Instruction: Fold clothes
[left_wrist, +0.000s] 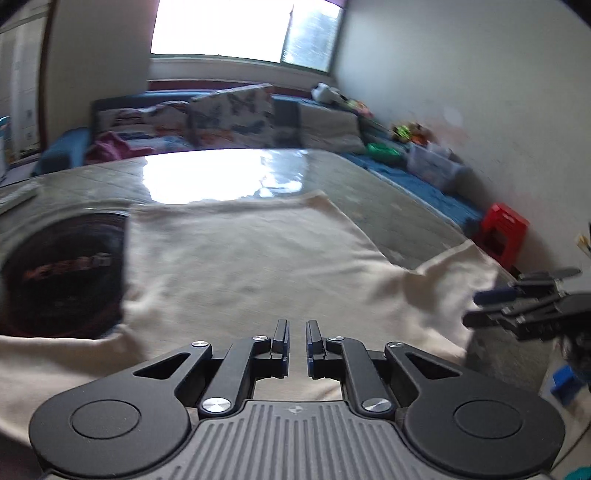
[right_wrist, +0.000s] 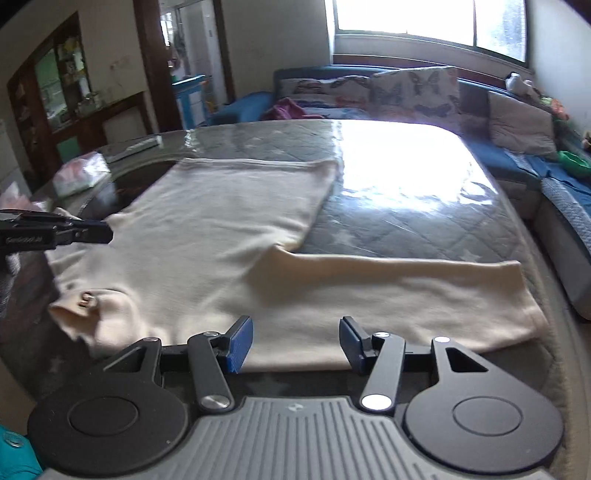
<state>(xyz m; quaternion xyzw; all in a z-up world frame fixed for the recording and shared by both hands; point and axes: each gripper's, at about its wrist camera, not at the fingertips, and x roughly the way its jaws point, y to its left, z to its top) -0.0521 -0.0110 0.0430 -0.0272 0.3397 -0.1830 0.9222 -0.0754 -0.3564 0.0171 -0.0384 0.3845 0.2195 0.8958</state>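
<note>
A cream sweater (right_wrist: 229, 236) lies flat on the worktop (right_wrist: 424, 206), which has a shiny quilted cover, and one long sleeve (right_wrist: 406, 291) stretches out to the side. The sweater looks soft, light and floppy, so it will bend and sag when lifted. Good places to hold it are probably the sleeve end or the bottom hem. The left claw (left_wrist: 297, 341) hovers over the cloth with its fingers close together but a small gap between them, holding nothing. The right claw (right_wrist: 295, 341) has its fingers wide apart near the sweater's edge. A dark round thing (left_wrist: 66, 273) sits beside the sweater and partly under it. A red stool (left_wrist: 502, 232) and a sofa (right_wrist: 517, 122) are well apart.
</note>
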